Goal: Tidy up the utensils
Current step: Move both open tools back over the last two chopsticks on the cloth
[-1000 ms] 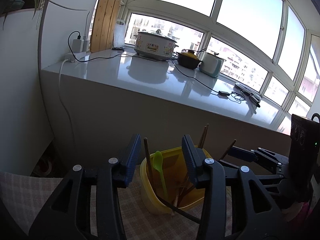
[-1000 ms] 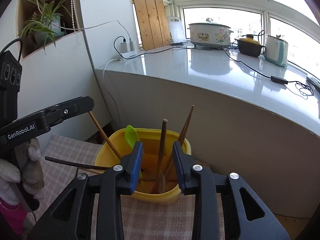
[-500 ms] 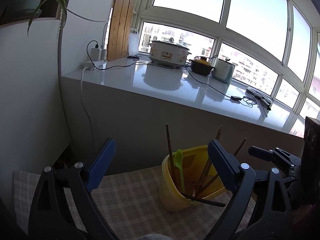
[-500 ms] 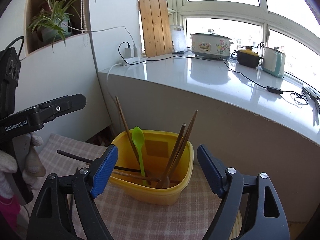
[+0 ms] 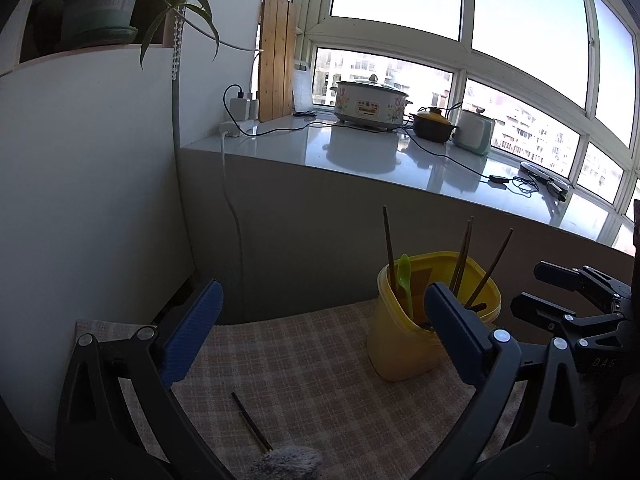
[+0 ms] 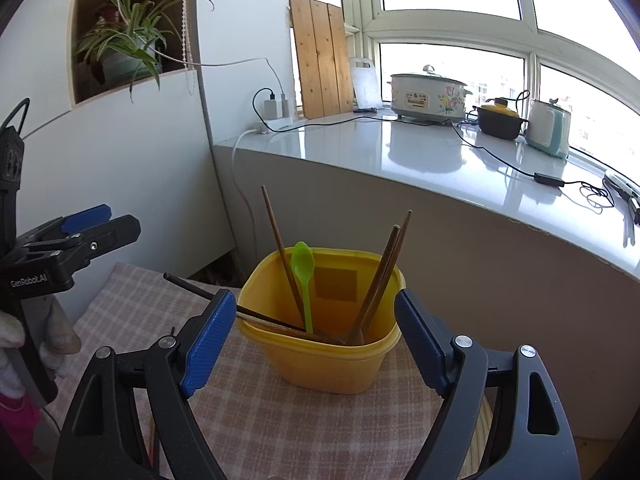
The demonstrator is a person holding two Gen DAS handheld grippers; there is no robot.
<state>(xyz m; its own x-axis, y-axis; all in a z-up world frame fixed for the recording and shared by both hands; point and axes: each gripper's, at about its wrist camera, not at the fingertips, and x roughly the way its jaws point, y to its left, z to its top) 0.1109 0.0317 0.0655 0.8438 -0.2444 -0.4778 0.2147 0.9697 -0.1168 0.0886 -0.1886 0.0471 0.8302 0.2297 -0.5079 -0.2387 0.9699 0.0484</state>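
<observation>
Left wrist view: a grey fuzzy thing is running off the bottom edge, hiding the near end of a dark stick lying on the checked cloth. The left claw is blocking part of the yellow container; its right pad is covering the container's near rim.

Right wrist view: stick ends are sinking out of sight inside that container. The gloved hand at left is being cut by the edge.
</observation>
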